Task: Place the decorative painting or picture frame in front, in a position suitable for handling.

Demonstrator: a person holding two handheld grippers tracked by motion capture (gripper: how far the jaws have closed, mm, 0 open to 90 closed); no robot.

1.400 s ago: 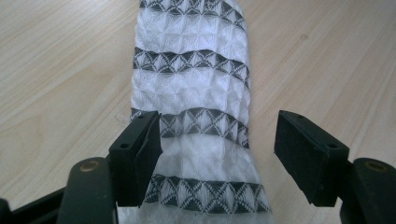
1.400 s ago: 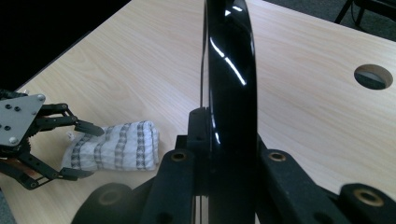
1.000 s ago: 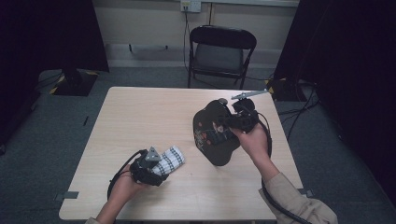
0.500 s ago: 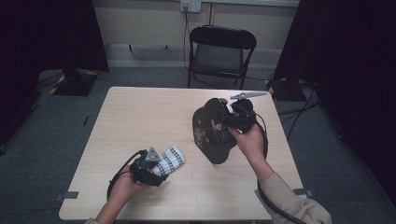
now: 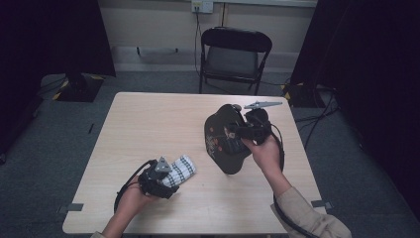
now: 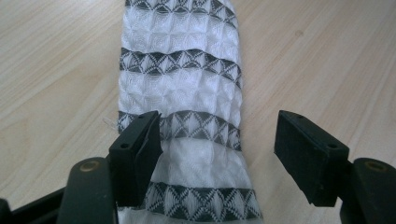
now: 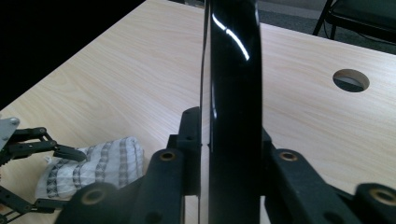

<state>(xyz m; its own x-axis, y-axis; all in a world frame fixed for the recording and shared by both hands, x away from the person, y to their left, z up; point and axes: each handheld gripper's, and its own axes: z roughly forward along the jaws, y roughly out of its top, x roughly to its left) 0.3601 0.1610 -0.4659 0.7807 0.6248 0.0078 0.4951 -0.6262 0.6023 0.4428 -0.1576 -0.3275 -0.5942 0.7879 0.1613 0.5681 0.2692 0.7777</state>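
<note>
A folded white cloth with dark patterned stripes [image 5: 182, 167] lies on the pale wooden table [image 5: 148, 119] near its front left. My left gripper [image 5: 171, 176] rests low over it and is open. In the left gripper view the cloth [image 6: 182, 84] runs between the jaws, with one pad at its edge and the other clear of it. A black glossy round plate [image 5: 220, 144] stands tilted on edge at the table's right. My right gripper [image 5: 230, 133] straddles its rim. Its jaws have just been opening, and a thin sliver of table shows between one pad and the plate [image 7: 233, 70].
A black folding chair [image 5: 233, 54] stands beyond the table's far edge. A round cable hole [image 7: 351, 79] is cut in the tabletop behind the plate. Dark curtains hang at both sides. Bare wood lies between the cloth and the plate.
</note>
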